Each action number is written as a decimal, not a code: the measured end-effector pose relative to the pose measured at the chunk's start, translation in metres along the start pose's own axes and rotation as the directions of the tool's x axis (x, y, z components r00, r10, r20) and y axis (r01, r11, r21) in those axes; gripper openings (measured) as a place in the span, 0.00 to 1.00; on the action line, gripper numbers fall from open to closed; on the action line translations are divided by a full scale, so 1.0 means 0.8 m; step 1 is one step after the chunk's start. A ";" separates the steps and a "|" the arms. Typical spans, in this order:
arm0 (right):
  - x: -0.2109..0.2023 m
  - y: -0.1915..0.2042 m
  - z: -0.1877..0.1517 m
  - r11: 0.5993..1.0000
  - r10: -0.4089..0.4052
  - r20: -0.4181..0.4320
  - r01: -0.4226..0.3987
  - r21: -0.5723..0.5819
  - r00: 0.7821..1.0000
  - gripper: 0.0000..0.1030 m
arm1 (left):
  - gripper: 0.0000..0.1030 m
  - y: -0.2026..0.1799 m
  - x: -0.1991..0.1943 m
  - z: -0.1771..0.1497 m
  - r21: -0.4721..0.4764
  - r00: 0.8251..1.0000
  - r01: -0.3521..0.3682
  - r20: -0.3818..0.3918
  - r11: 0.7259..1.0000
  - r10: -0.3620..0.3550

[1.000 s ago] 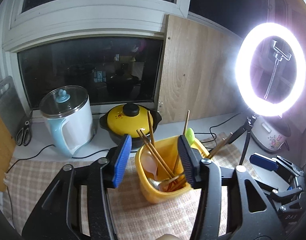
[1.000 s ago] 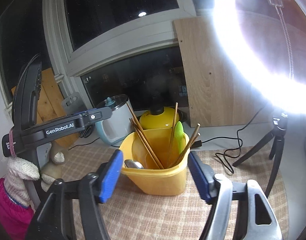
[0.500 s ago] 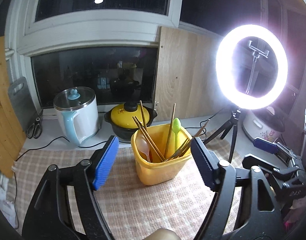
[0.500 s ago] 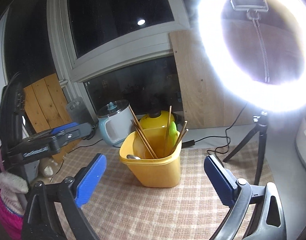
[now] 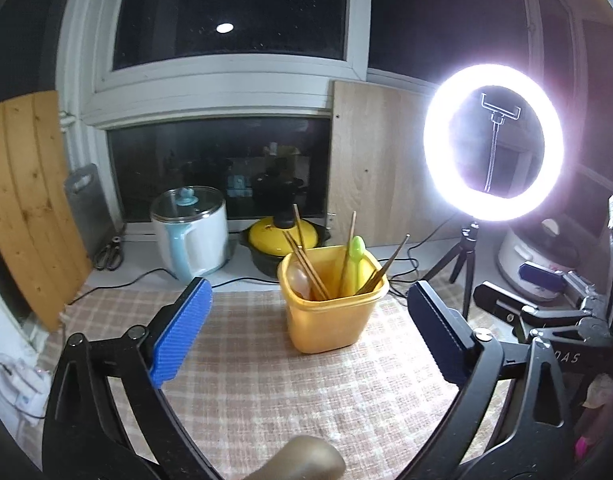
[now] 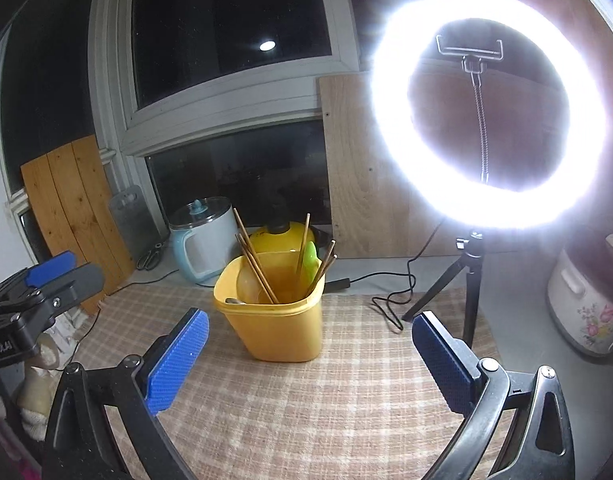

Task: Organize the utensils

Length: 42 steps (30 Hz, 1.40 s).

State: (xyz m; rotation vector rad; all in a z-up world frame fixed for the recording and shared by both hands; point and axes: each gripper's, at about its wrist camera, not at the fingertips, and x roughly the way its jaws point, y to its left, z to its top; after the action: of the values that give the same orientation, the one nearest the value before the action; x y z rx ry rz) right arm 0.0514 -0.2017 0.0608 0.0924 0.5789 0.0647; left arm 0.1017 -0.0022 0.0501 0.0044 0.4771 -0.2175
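Yellow utensil holder [image 5: 331,316] stands upright on the checked cloth [image 5: 306,392] covering the counter, mid-scene. It holds wooden chopsticks [image 5: 306,268], a green spoon [image 5: 356,249] and a pale spoon [image 5: 300,280].

Left gripper [image 5: 306,340]: jaws opening, now wide, nothing between the pads, holder beyond them and apart.

Right gripper [image 6: 306,360]: jaws wide, empty, holder just beyond.

Far left: white electric kettle [image 5: 194,232]. Behind holder: yellow-lidded pot [image 5: 284,236]. Right: lit ring light [image 5: 492,142] on tripod.

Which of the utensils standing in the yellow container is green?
The plastic spoon, standing in the yellow container. Its handle end is bright green, while the chopsticks around it are thin brown sticks.
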 end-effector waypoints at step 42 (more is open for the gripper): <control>-0.003 -0.026 -0.007 0.997 0.016 0.010 -0.017 0.071 1.000 1.00 | 1.00 -0.020 -0.017 -0.014 0.002 0.996 -0.085 -0.011 0.996 0.085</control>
State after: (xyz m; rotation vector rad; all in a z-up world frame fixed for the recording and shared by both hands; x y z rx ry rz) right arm 0.0467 -0.2224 0.0552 0.1669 0.5712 0.0598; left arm 0.0817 -0.0141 0.0469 0.0269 0.4865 -0.1347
